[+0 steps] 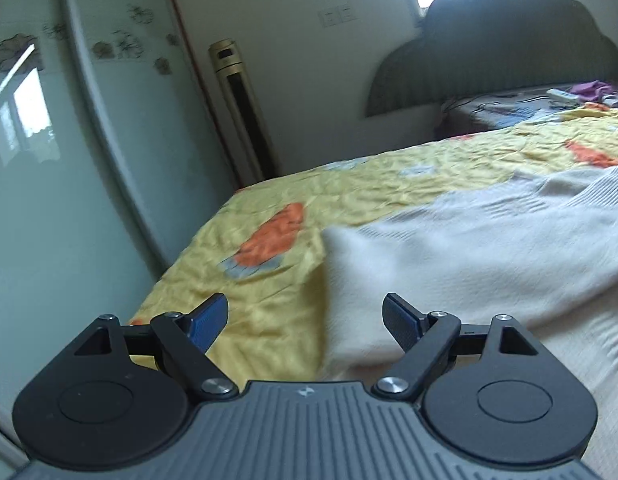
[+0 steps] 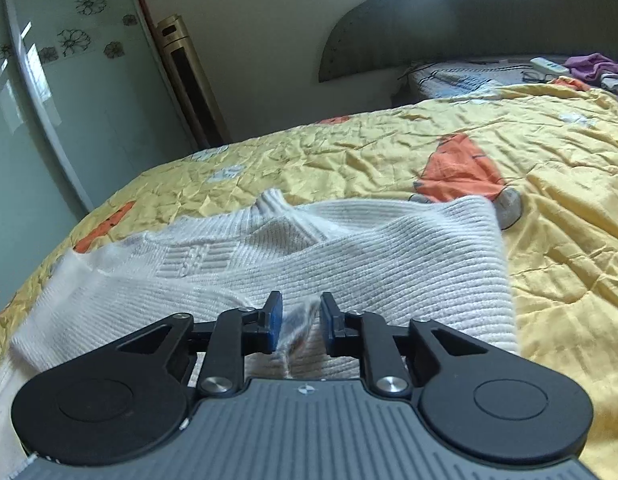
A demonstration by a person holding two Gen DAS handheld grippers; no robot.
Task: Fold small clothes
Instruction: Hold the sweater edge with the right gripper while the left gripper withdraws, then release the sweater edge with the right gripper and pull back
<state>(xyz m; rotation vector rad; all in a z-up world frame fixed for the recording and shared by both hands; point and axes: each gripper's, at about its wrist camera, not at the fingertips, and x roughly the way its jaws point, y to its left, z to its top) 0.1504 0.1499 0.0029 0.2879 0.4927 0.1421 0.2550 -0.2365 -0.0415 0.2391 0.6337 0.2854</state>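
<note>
A white ribbed knit sweater [image 2: 389, 256] lies partly folded on a yellow bedspread [image 2: 389, 152], one layer laid over another. My right gripper [image 2: 301, 300] hovers low over its near edge. The jaws stand a little apart, and a loose ridge of the knit rises between the blue pads [image 2: 275, 320] without being pinched. In the left wrist view the same sweater [image 1: 469, 248] spreads to the right, with a raised corner near the middle. My left gripper [image 1: 305, 304] is wide open above that sweater edge and the yellow bedspread [image 1: 269, 184], holding nothing.
The bed's left edge drops off toward a glass wardrobe door [image 1: 49, 140] and a gold tower fan [image 1: 237, 100]. A dark padded headboard [image 1: 501, 48] stands at the far end. A purple cloth [image 2: 589, 66] and a remote [image 2: 549, 65] lie near it.
</note>
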